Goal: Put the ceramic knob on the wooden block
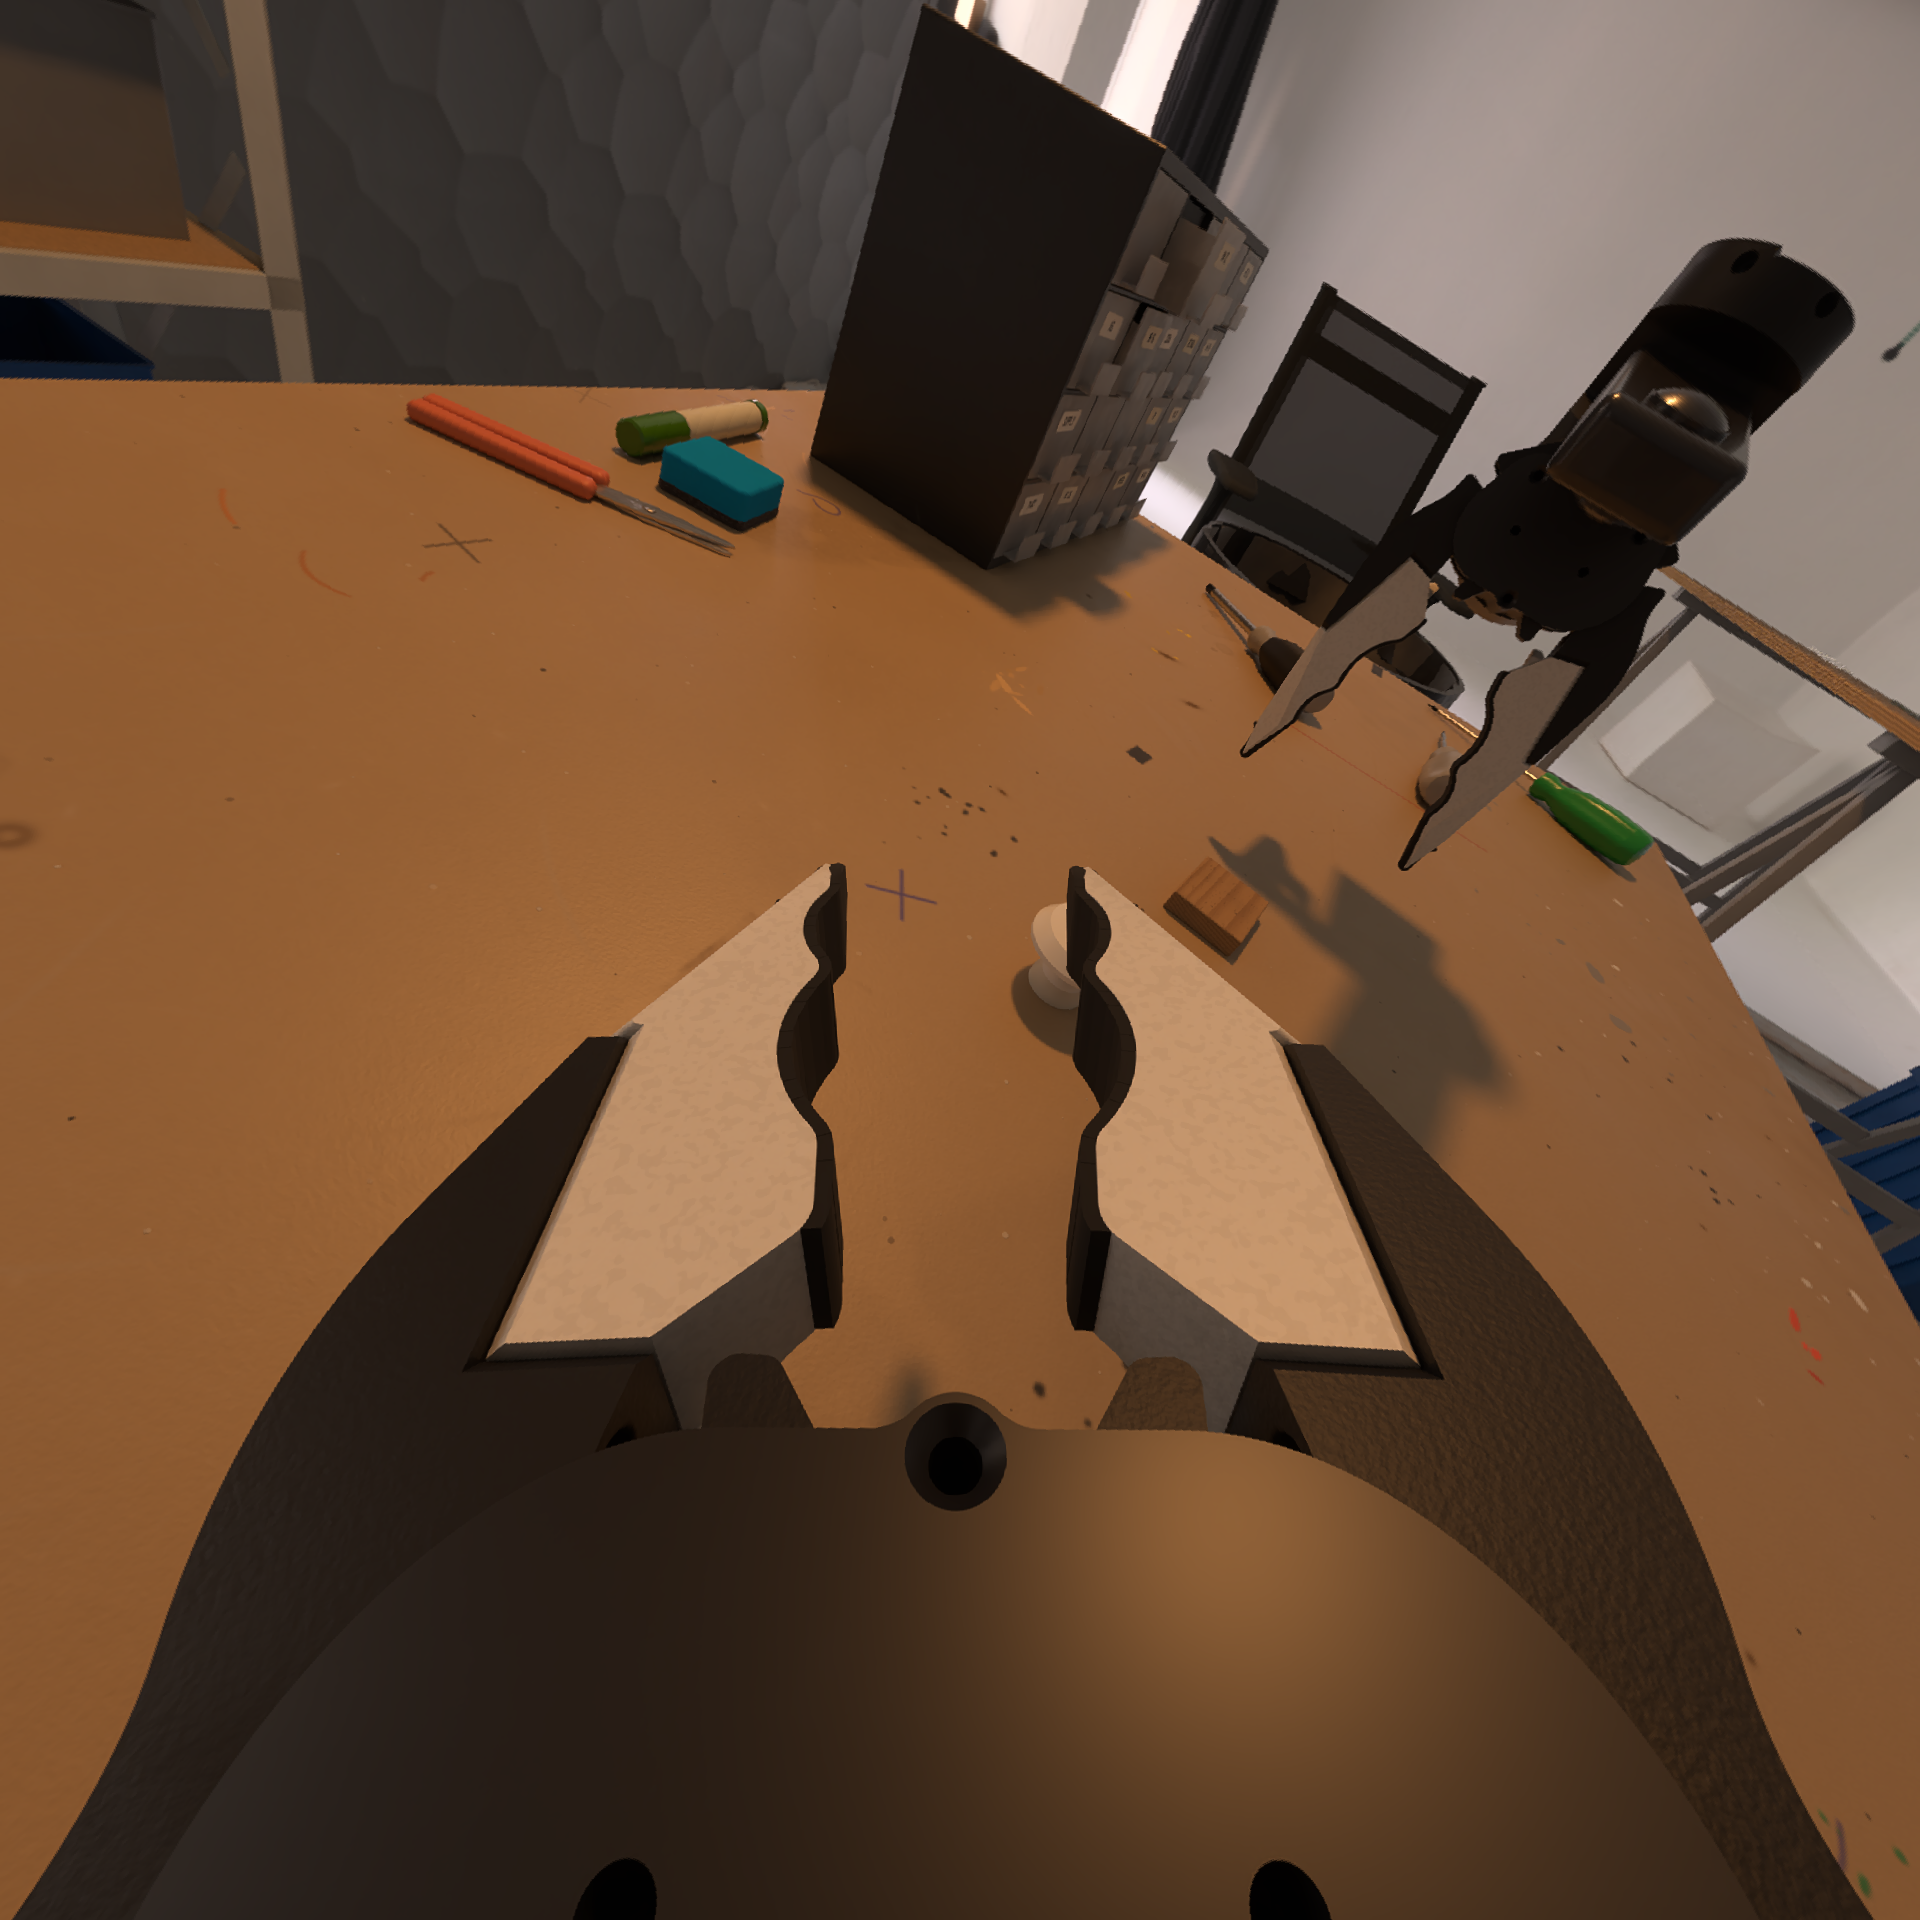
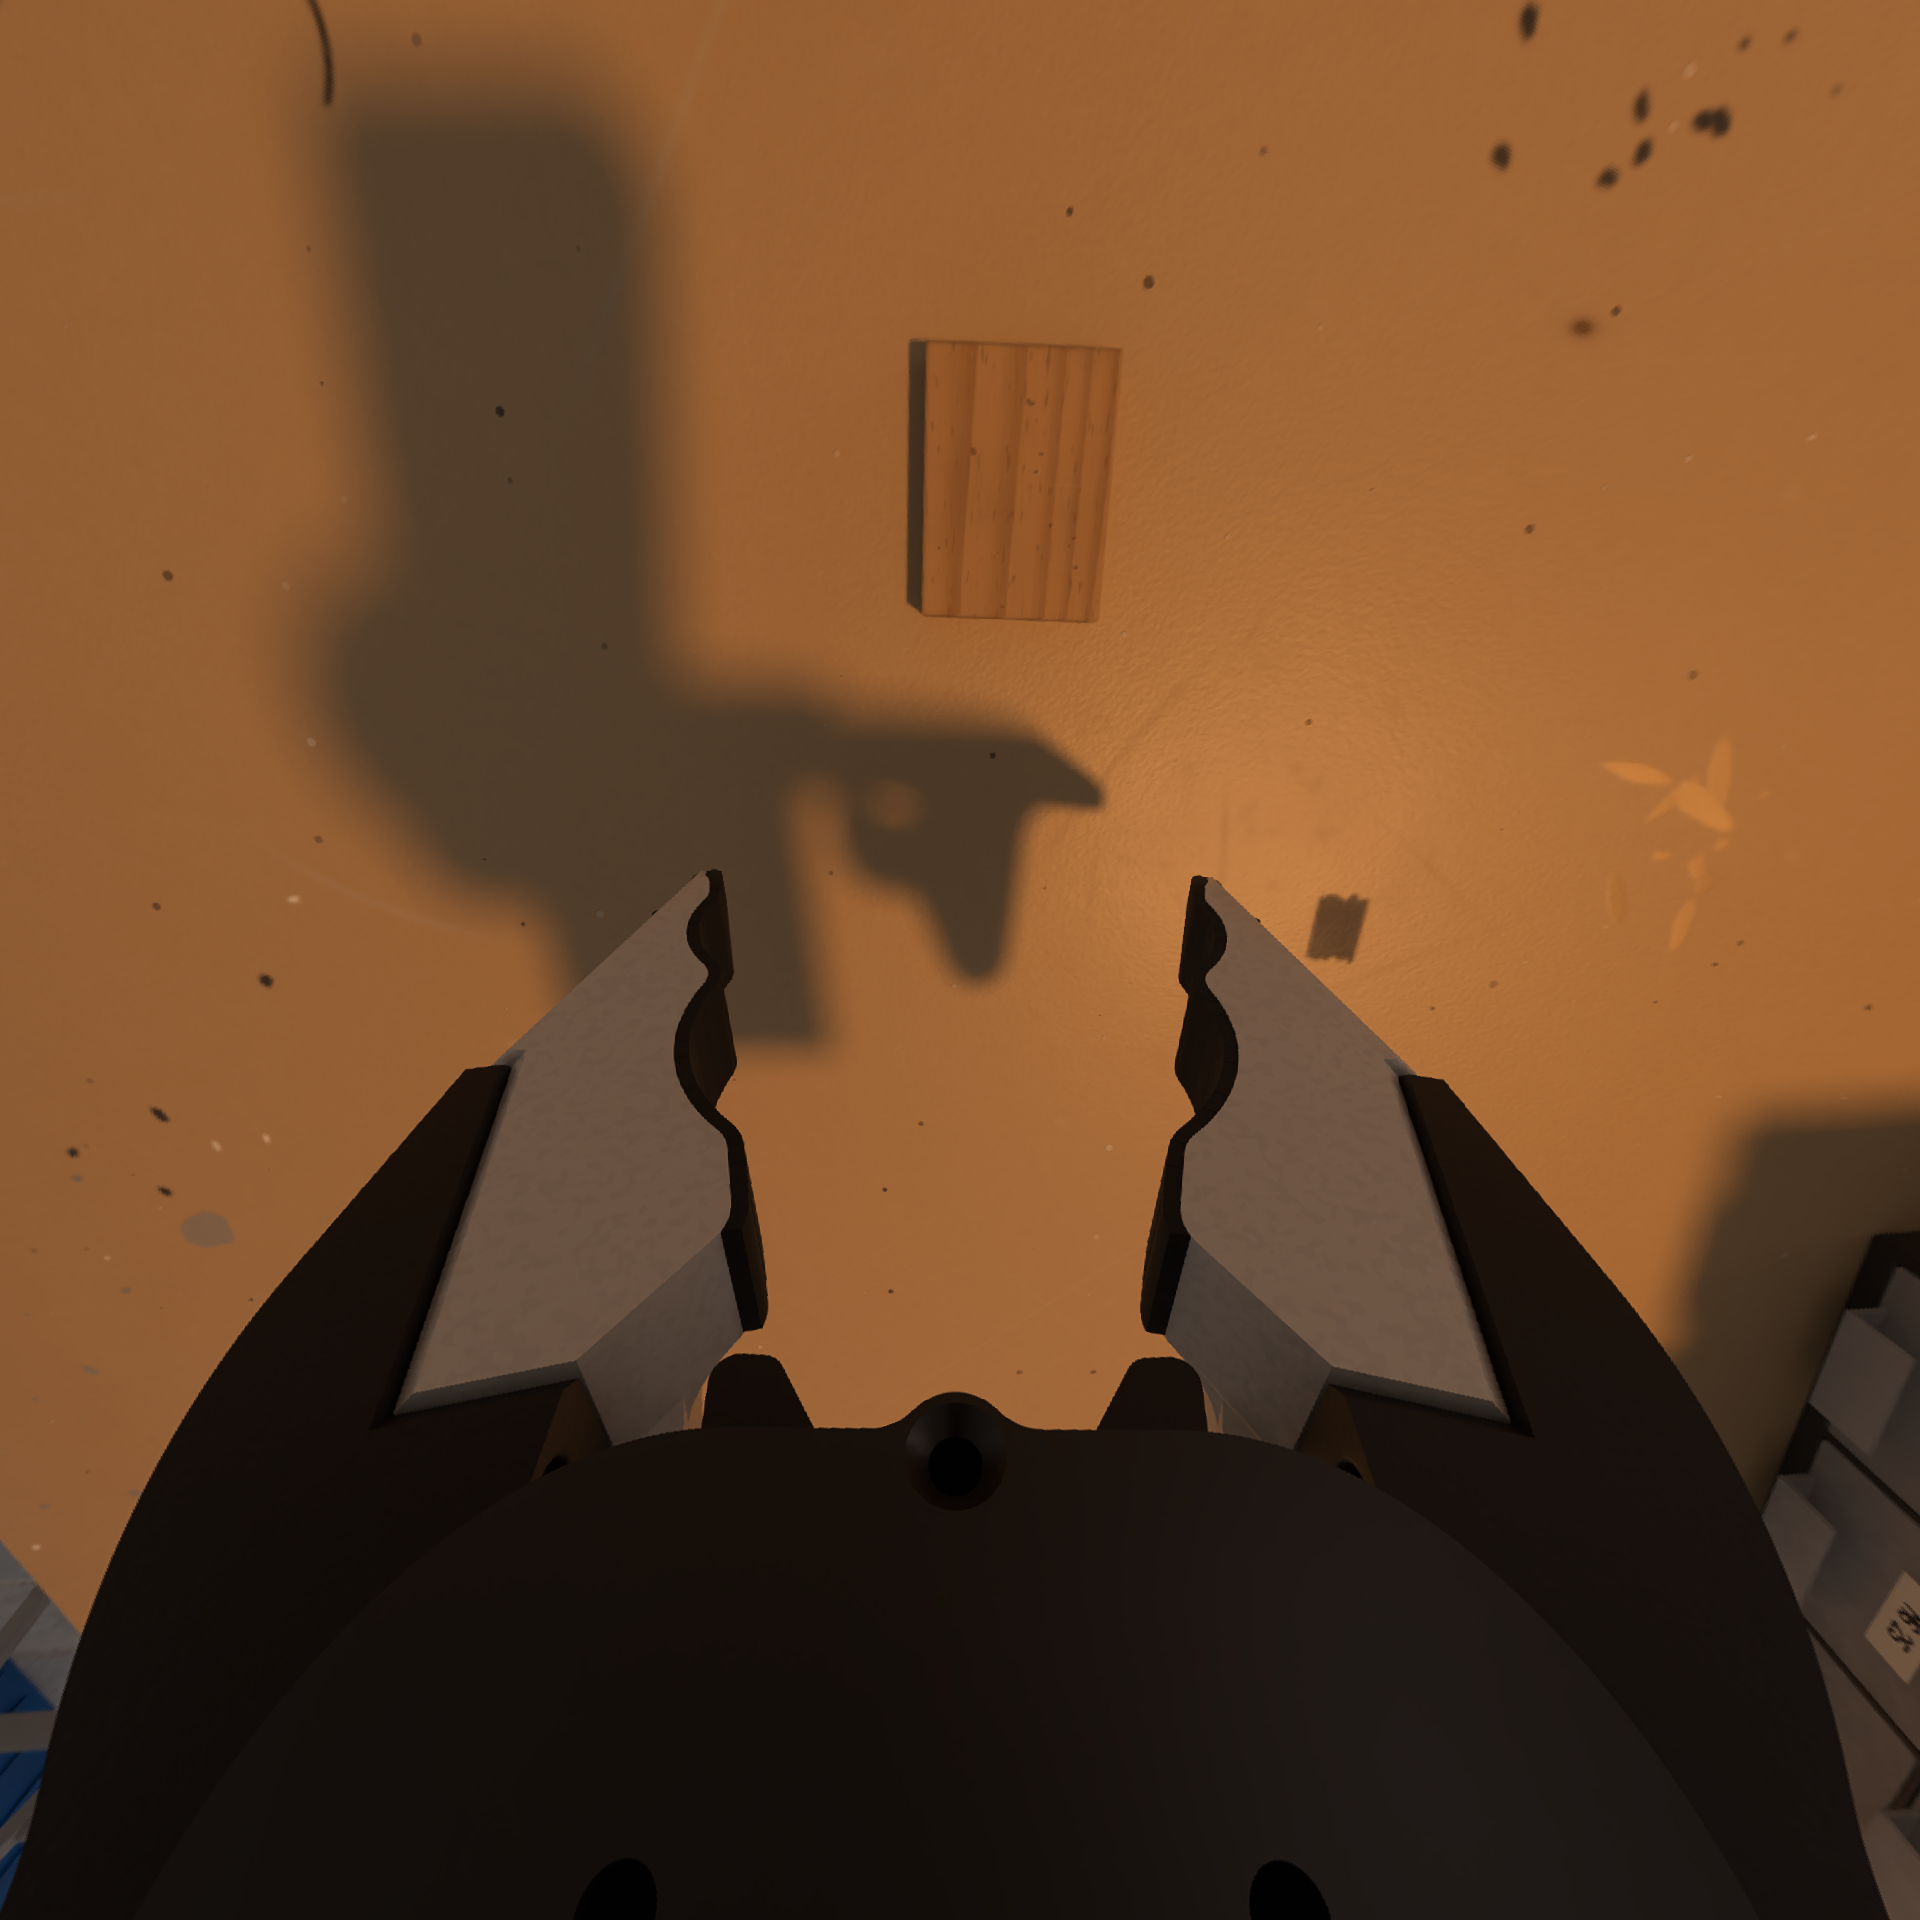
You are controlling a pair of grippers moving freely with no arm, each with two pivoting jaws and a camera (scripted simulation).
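Observation:
A white ceramic knob (image 1: 1051,956) lies on the brown table (image 1: 520,831), partly hidden behind my left gripper's right finger. My left gripper (image 1: 954,873) is open and empty, the knob just inside its right fingertip. A small wooden block (image 1: 1216,904) lies flat to the right of the knob. In the right wrist view the block (image 2: 1018,480) is seen from above, ahead of my right gripper (image 2: 954,881), which is open and empty above the table. The right gripper also shows in the left wrist view (image 1: 1340,805), hovering above and right of the block.
A dark drawer cabinet (image 1: 1018,312) stands at the back of the table; its corner shows in the right wrist view (image 2: 1860,1558). Orange-handled scissors (image 1: 551,468), a teal eraser (image 1: 720,480) and a green-capped tube (image 1: 691,426) lie far left. A green screwdriver (image 1: 1590,821) lies near the right edge.

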